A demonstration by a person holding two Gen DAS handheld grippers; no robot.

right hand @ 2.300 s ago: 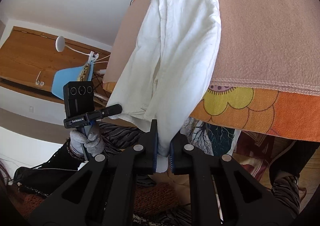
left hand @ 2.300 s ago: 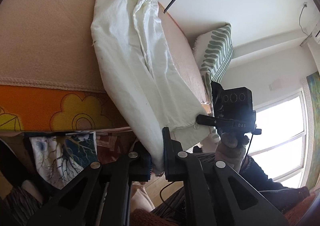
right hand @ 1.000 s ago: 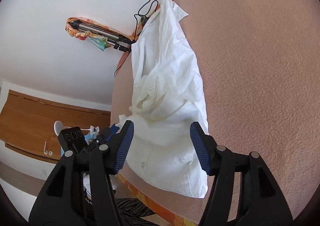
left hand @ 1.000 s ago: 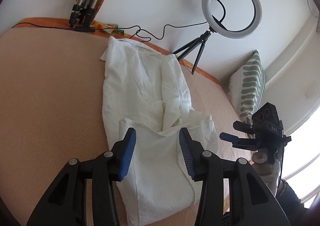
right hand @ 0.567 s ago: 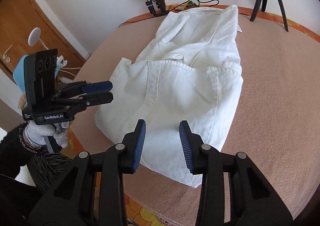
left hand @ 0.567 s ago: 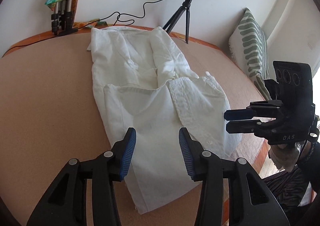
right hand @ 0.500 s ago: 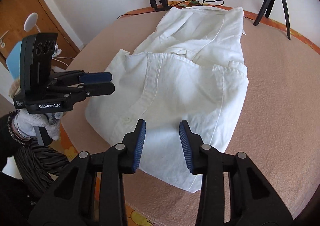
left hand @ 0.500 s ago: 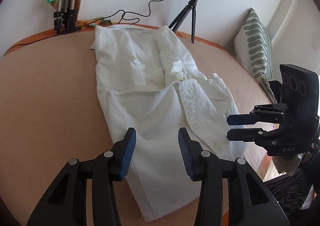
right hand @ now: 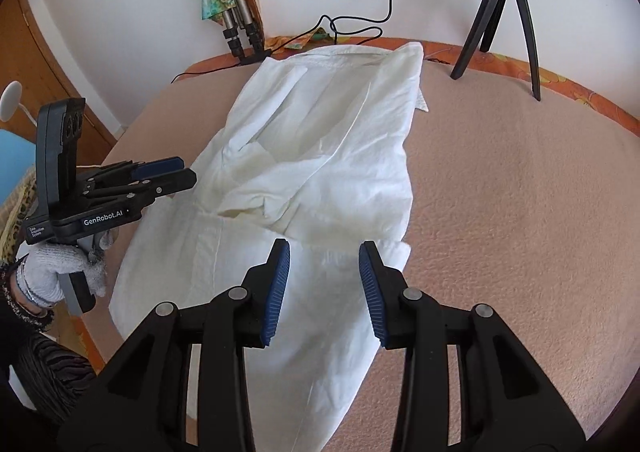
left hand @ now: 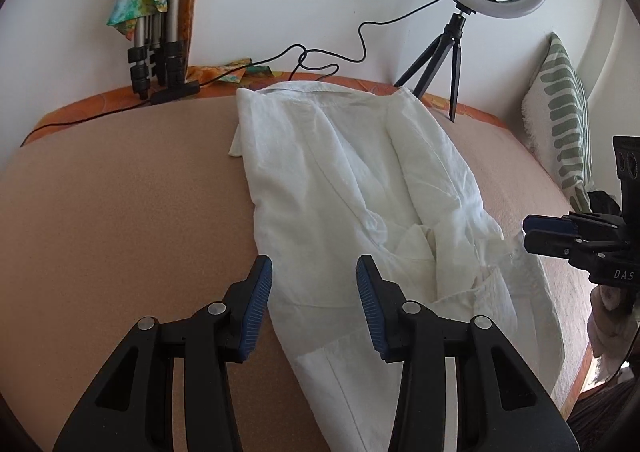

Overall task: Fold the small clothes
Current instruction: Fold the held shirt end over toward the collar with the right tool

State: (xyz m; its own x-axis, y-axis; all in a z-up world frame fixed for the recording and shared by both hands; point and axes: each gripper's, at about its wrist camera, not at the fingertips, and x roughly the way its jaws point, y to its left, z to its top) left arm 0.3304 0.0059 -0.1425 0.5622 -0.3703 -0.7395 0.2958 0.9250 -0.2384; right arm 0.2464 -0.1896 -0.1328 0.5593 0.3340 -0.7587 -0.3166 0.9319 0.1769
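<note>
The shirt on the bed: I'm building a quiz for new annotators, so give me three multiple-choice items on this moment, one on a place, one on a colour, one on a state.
1. Where does the shirt lie?
A. On the tan bed cover
B. On the floor
C. Over the pillow

2. What colour are the pads on the gripper fingers?
A. Red
B. Blue
C. White

3. How does the right gripper stand?
A. Shut on the shirt
B. Open, holding nothing
C. Shut on a cable

Answers:
1. A: the shirt is spread on the cover, with its collar towards the wall.
2. B: ribbed blue pads line the fingers in both views.
3. B: there is a clear gap between its fingers and no cloth is pinched; its jaws have just been closing.
</note>
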